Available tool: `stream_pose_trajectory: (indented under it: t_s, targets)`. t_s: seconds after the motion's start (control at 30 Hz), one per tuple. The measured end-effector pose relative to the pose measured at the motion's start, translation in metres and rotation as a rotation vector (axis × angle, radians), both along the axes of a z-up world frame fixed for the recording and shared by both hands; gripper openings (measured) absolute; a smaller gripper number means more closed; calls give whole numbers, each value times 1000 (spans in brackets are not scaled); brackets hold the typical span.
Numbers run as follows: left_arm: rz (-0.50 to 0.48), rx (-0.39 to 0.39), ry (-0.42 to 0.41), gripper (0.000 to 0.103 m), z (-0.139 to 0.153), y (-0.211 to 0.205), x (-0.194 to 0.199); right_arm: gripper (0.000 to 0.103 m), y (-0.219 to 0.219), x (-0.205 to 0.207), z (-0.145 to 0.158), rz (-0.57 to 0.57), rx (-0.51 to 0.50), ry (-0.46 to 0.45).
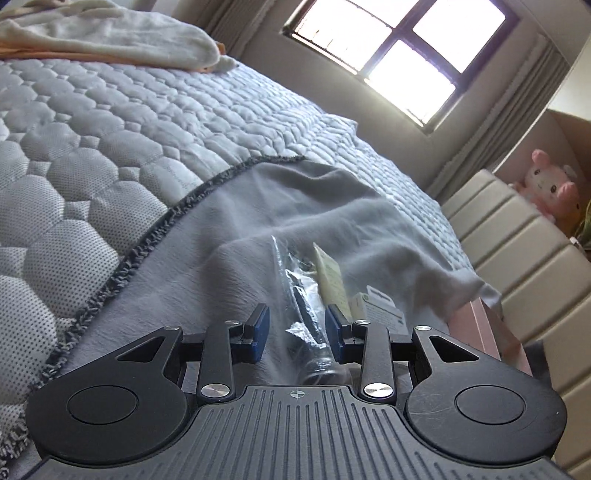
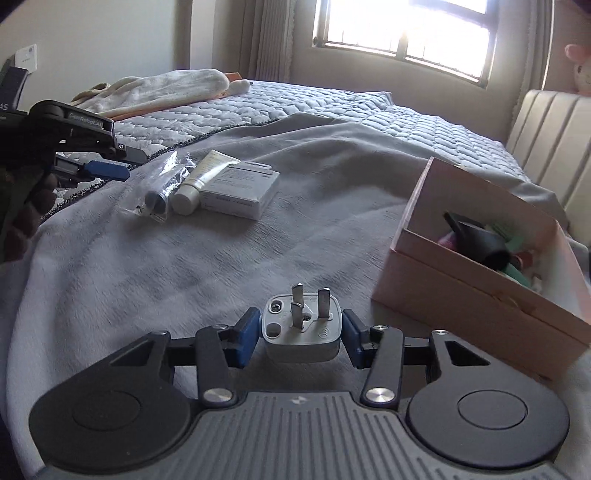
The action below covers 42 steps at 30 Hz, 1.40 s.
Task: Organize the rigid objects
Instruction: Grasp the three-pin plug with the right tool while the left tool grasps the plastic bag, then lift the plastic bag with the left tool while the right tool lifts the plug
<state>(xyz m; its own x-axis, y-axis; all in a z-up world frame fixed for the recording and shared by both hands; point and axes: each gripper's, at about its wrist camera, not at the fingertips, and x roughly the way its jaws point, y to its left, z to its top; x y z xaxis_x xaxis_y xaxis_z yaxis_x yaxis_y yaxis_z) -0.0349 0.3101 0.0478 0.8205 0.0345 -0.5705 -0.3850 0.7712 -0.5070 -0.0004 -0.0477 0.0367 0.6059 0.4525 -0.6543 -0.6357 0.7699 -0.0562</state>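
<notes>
while your right gripper [image 2: 301, 336] has the plug [image 2: 301, 330] clamped between its blue pads, prongs pointing up and away from you, the grip on its flat sides looks firm enough to carry, and it hangs just above the grey blanket [image 2: 147, 266]. you hold it by the body, not the prongs, which should let you drop it cleanly into the pink box [image 2: 461, 295] sitting near on the right, its top open and already holding a dark object and some coloured bits. that box is, by my reading, where the rigid things go, so the plug's next move is a short swing right and over the near wall; mind the wall's edge, since it stands higher than the plug does now. your left gripper [image 1: 297, 328] has its fingers apart, straddling the bag [image 1: 299, 288], a clear crinkled packet with dark parts inside, lying on the blanket; the pads do not touch it yet. beside the bag lie a tube [image 2: 201, 181] and a white carton [image 2: 240, 190], touching in a row, well apart from the box. the slippery film may slide when you close, so pinch across the solid part inside. the quilt [image 1: 110, 122] and the towel [image 1: 110, 33] behind are not part of the job.
</notes>
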Motion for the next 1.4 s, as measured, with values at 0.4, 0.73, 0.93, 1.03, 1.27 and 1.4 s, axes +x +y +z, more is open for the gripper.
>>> stream_pose_trajectory:
  t_s: [0.4, 0.73, 0.93, 1.03, 1.27, 1.4]
  targets:
    - [-84, 256, 213, 40, -22, -47, 53, 47, -99, 1, -22, -275, 49, -42]
    - [-120, 386, 217, 29, -19, -68, 49, 56, -98, -2, -30, -297, 55, -92]
    - [-133, 383, 197, 26, -15, -85, 27, 58, -107, 0, -32, -298, 113, -65]
    - [-148, 366, 179, 26, -12, -98, 10, 60, -107, -2, -32, -297, 116, -69]
    - [-236, 255, 120, 25, -7, -138, -32, 64, -108, -2, -32, -293, 129, -61]
    - [-354, 207, 92, 25, -6, -173, -40, 65, -108, -2, -33, -295, 128, -61]
